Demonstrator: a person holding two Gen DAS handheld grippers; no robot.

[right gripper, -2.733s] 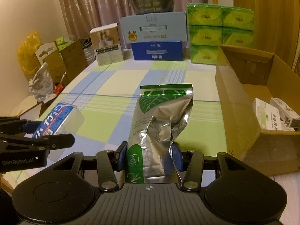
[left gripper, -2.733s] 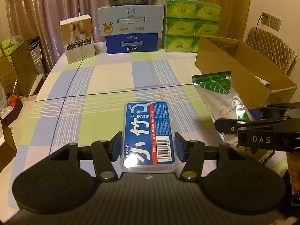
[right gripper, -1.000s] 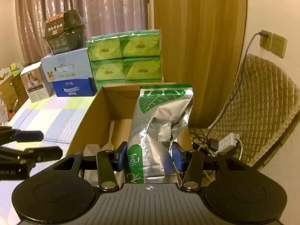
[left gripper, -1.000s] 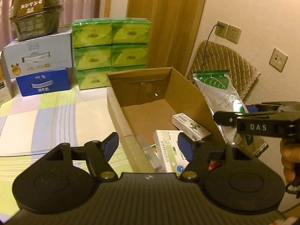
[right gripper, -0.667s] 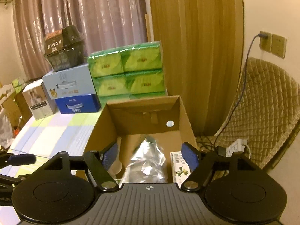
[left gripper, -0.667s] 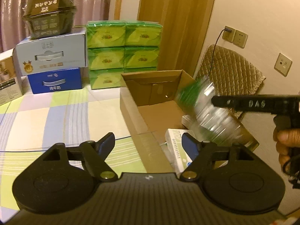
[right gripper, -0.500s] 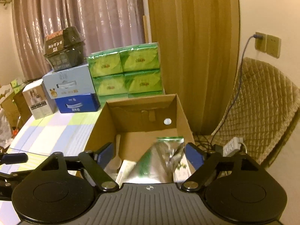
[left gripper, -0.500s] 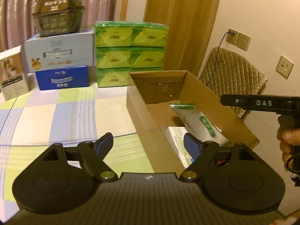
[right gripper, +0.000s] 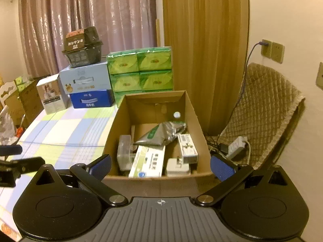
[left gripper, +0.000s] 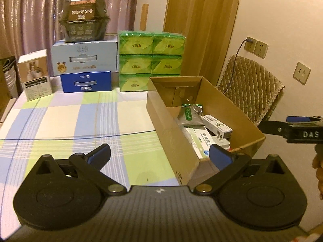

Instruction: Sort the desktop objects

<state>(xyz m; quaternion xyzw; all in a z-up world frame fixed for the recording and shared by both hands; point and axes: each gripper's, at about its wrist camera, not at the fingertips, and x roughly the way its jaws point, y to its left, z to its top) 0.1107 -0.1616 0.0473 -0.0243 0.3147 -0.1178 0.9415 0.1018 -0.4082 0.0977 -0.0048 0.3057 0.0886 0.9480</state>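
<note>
Checked tablecloth (left gripper: 66, 119); both hand-held grippers, left (left gripper: 159, 155) & right (right gripper: 160, 166), opening w/ nothing between; right marked "DAS".

Matt cardboard box (right gripper: 119, 125) — crinkled, seemingly foil pouch (right gripper: 161, 134).

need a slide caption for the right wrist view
Right gripper, jaws opening and empty, above brown cardboard box holding silver-green foil pouch and white cartons.

Cardboard box (right gripper: 113, 139) at desk (left gripper: 66, 121) right edge. Inside: foil pouch (right gripper: 161, 134) at back, cartons (right gripper: 148, 162) in front. Tissue packs (left gripper: 150, 60) behind box; chair (right gripper: 264, 109) right.
</note>
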